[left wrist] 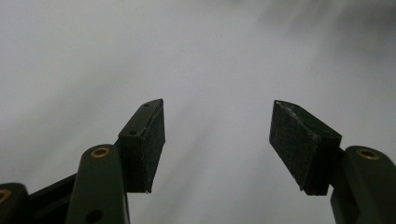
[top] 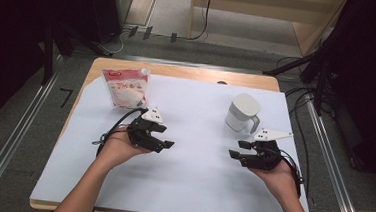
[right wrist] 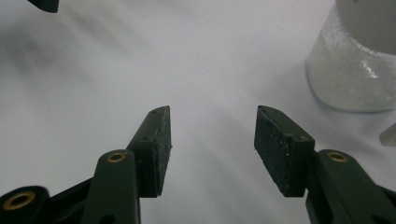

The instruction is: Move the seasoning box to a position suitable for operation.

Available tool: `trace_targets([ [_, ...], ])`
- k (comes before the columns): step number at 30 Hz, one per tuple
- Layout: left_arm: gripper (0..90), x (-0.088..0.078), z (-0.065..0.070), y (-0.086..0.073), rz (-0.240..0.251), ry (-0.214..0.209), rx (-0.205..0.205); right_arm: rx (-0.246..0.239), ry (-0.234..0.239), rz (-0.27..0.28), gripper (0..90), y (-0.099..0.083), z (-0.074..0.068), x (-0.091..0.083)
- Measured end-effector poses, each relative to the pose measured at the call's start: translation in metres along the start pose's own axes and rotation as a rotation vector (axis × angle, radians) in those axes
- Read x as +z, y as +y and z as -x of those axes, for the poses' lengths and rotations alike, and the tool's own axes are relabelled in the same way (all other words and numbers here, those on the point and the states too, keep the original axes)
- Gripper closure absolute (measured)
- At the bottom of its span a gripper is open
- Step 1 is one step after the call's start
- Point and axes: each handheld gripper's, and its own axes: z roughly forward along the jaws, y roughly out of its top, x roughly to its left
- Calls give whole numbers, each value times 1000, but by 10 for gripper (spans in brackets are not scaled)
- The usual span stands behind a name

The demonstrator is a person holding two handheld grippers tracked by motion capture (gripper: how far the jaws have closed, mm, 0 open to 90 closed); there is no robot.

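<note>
A: Two tools, one in each hand, both over the white sheet that covers the table [top: 181, 180]. Where does the left tool [top: 165, 136] sit?

B: Toward the left of the sheet, just in front of the food pouch [top: 126, 87], which stands near the far left corner with its red band on top. The left hand [top: 118, 148] grips it from below, jaws pointing toward the middle of the table.

A: Released or clenched?

B: Released. In the left gripper view the left tool [left wrist: 217, 140] has its two pads well apart with only blurred white sheet between them.

A: And the right tool [top: 239, 148]?

B: Also spread, holding nothing. In the right gripper view the right tool [right wrist: 212, 144] shows a clear gap between its pads. The white mug [right wrist: 359, 56] stands close by at the upper right.

A: Where is the mug on the table?

B: The mug [top: 242, 113] stands just beyond the right hand [top: 276, 175], handle turned toward the person.
</note>
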Motion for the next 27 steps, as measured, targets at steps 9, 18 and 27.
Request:
trace_targets([
  [9, 369, 0, -5, -1, 19, 2, -28, -29, -27, 38, 450, -2, 1, -3],
  [18, 366, -3, -4, -1, 17, 1, -28, -58, -69, 38, 435, -4, 1, -3],
  [27, 363, -7, -6, -1, 25, 2, -54, -27, -54, 45, 385, -2, 7, -6],
])
